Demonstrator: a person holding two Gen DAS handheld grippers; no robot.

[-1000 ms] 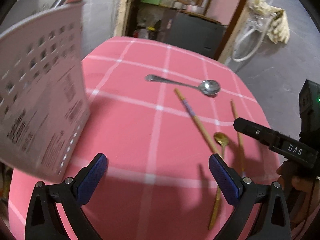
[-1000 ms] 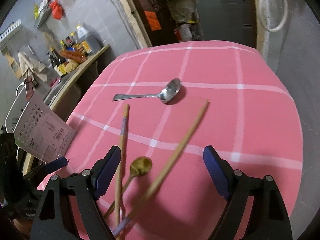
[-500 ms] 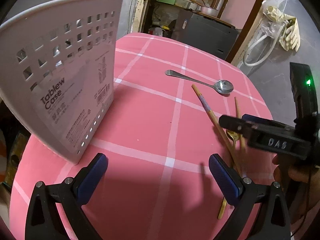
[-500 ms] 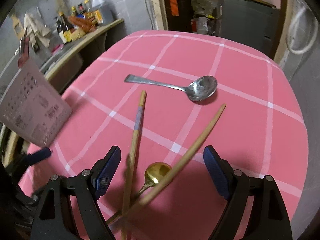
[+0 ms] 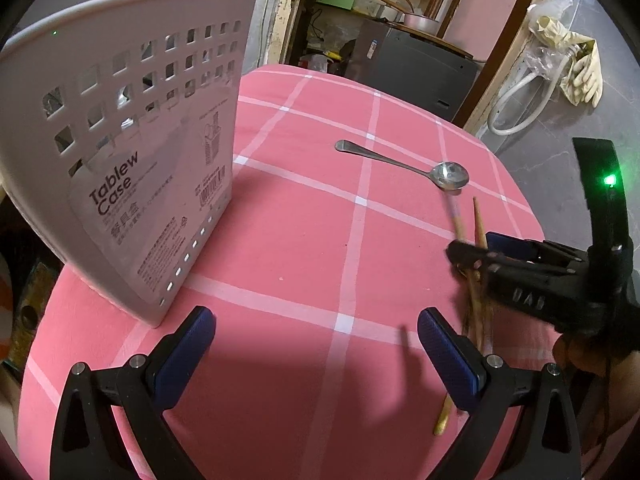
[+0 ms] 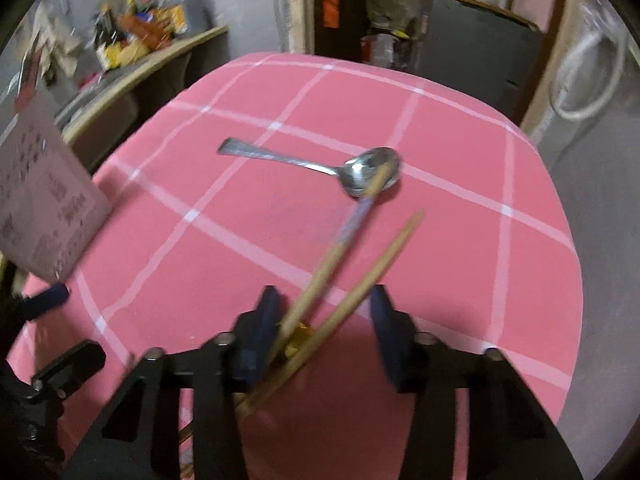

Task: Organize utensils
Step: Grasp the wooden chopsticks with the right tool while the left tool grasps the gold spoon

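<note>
Two wooden chopsticks [image 6: 348, 236] [image 6: 392, 248] and a gold spoon [image 6: 298, 334] lie between the jaws of my right gripper [image 6: 326, 312]. Those jaws are closing; the left pad touches one chopstick and a small gap shows at the right pad. That chopstick's tip lies over the bowl of a silver spoon [image 6: 280, 158]. In the left wrist view the right gripper [image 5: 480, 248] sits low over the chopsticks [image 5: 478, 220], near the silver spoon [image 5: 404, 162]. My left gripper [image 5: 316, 320] hangs open over bare cloth beside a white perforated utensil case [image 5: 140, 160].
The round table [image 5: 304, 208] has a pink checked cloth, and its edge drops off close on the right. The case [image 6: 44, 200] stands at the table's left side. Behind are a grey cabinet [image 5: 412, 64], a white hose [image 5: 520, 108] and a cluttered shelf [image 6: 140, 40].
The right gripper's jaws narrowed around the chopsticks and gold spoon. One chopstick swung right, its tip reaching the silver spoon's bowl. The case went from tilted to standing upright on the cloth.
</note>
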